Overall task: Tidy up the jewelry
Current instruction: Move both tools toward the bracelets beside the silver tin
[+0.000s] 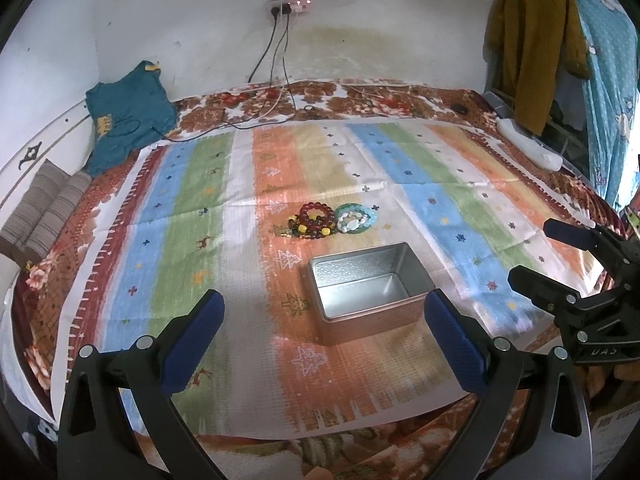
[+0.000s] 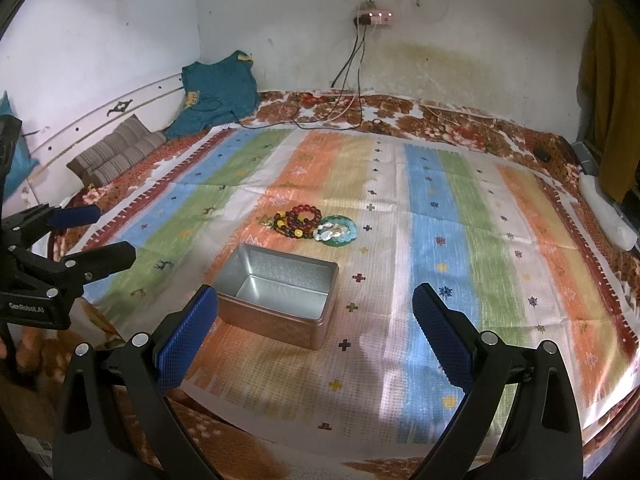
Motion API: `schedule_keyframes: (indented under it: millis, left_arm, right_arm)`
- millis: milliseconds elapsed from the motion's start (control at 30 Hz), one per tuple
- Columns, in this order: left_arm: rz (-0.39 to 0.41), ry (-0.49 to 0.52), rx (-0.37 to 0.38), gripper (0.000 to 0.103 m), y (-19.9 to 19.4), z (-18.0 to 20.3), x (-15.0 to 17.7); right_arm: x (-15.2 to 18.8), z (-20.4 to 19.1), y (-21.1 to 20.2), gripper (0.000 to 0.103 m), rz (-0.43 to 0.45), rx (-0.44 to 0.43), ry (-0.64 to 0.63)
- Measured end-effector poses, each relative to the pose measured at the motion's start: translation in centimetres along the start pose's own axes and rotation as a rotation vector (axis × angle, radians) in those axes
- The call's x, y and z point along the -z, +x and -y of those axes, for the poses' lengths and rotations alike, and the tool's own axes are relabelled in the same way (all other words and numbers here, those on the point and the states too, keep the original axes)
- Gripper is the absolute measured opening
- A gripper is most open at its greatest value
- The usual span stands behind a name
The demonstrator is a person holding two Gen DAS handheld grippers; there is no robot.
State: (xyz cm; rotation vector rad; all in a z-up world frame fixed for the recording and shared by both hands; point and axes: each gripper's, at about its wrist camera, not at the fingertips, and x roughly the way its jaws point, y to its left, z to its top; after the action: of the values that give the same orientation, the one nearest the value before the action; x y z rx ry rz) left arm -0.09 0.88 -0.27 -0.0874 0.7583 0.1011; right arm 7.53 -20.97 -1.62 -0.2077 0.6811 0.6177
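Observation:
A pile of bead bracelets lies mid-bed on the striped cloth: a dark red one (image 1: 316, 216) (image 2: 304, 216), a turquoise and white one (image 1: 355, 219) (image 2: 336, 232), and yellow and dark beads (image 1: 298, 230). An open, empty metal tin (image 1: 360, 268) (image 2: 280, 268) stands just in front of the pile. My left gripper (image 1: 323, 300) is open, held above the bed's near edge, its fingers either side of the tin in view. My right gripper (image 2: 316, 295) is open too, with nothing between its fingers. Each gripper shows in the other's view (image 1: 534, 251) (image 2: 113, 232).
A teal garment (image 1: 128, 120) and a striped pillow (image 1: 44, 208) lie at the back left. Cables (image 1: 272, 108) run from a wall socket onto the bed's far edge. A white object (image 1: 528, 144) lies at the right edge, under hanging clothes (image 1: 532, 48).

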Motion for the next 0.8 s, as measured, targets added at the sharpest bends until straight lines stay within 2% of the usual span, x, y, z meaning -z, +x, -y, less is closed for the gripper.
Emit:
schedule_keyframes:
  millis: [800]
  left_arm:
    - [-0.056, -0.020, 0.006, 0.097, 0.9, -0.4, 0.1]
  right_arm:
    - [-0.4, 0.3, 1.3, 0.099, -0.053, -0.011, 0.019]
